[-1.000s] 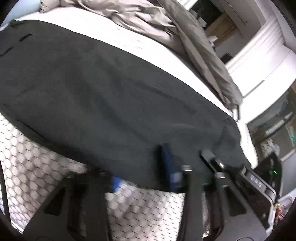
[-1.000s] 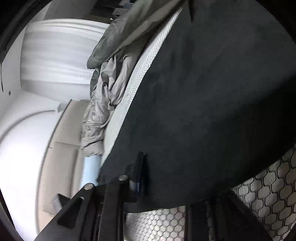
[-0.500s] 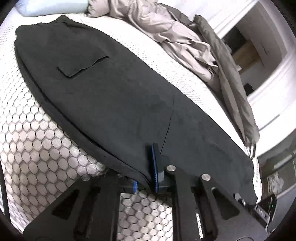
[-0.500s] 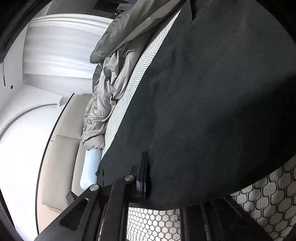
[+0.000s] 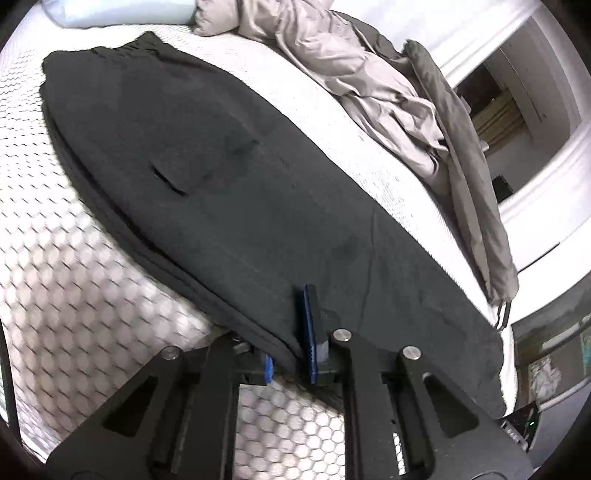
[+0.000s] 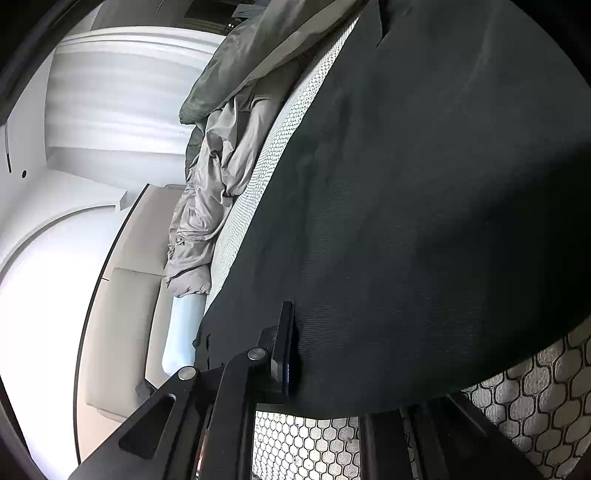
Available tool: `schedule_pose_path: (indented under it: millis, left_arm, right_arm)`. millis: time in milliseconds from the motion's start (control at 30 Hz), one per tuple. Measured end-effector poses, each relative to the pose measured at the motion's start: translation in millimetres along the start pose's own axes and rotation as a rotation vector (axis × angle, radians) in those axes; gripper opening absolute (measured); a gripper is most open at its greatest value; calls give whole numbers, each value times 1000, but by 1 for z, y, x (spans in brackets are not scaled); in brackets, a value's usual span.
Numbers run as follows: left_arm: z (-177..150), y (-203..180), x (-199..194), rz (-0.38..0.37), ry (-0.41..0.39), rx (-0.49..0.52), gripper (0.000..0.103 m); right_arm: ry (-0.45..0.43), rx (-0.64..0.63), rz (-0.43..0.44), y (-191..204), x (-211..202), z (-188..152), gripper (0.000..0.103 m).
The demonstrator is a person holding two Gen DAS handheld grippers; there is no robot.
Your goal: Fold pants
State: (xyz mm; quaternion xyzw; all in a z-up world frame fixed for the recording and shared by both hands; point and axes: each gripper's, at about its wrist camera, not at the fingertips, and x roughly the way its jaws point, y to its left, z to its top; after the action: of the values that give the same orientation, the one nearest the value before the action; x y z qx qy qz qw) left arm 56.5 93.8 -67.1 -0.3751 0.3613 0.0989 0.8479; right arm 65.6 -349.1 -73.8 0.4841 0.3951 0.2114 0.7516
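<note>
A: Where now, the pants (image 5: 240, 192)?

B: Spread flat along the near side of the bed (image 5: 74, 277), on the honeycomb cover. Waistband to the far left, leg ends to the right. Two layers showing at the near edge, so probably laid leg upon leg.

A: And the left gripper (image 5: 290, 350)?

B: Jaws narrow, pinching the near edge of the cloth, roughly at the middle of its length. One blue pad on top of the fabric, the other just under it.

A: The right gripper (image 6: 317, 354)?

B: Also at the edge of the dark cloth, turned on its side. One finger pressing on the upper face, the other hidden beneath the fabric. Cannot tell whether really clamped or only placed around the edge.

A: Which step, then?

B: Most likely the taking hold before a fold across the length. No second fold visible yet, so about half of the task remaining, judging from the flat shape.

A: What for the next move?

B: First make sure of both layers inside each pair of jaws. Then lift together, at the same height, and carry one end over toward the other. Keep the edges aligned and the cloth lightly stretched, otherwise risk of a slipping lower layer and wrinkles.

A: Anything around to mind?

B: Only the crumpled grey duvet (image 5: 351, 74) on the far side, well apart, and a pale blue pillow (image 5: 110, 14) beyond the waistband.
</note>
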Motion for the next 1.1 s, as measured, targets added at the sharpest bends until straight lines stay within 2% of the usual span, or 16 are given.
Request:
schedule_pose_path:
  millis: [200,300,400,533,667,733,833,900,1000,1100]
  left_arm:
    - [39,45,-12,17,-25,-77,14]
    - [57,67,-26,103,-108,-84,13]
    - [74,93,-34,125,-139,-156,13]
    - [99,113,-30,136,-107,-175,14]
    - [124,122,-18,168,-72,-144,12]
    - [130,127,-20,165,-101,-151,11]
    - [141,139,-22,124,-82,-203,11]
    - [150,152,-29,142,-96,-233,12]
    - [158,161,-27,144,-69,-234,13]
    - [157,159,-26,168,-68,-218,16]
  right_arm:
    - [6,3,1,-1,-1,1,11]
    - [5,0,-3,-1,-1,0,11]
    - [5,1,-3,-1,-2,0,11]
    - [6,1,-5,-1,-2,0,11]
    - [6,7,-7,0,-2,0,11]
    - [5,3,-12,1,-2,0,11]
    - [6,2,-11,1,-2,0,11]
    - [8,1,-10,1,-2,0,11]
    - [11,-8,-11,2,-1,-1,11]
    - [12,-15,-11,3,0,-2,11]
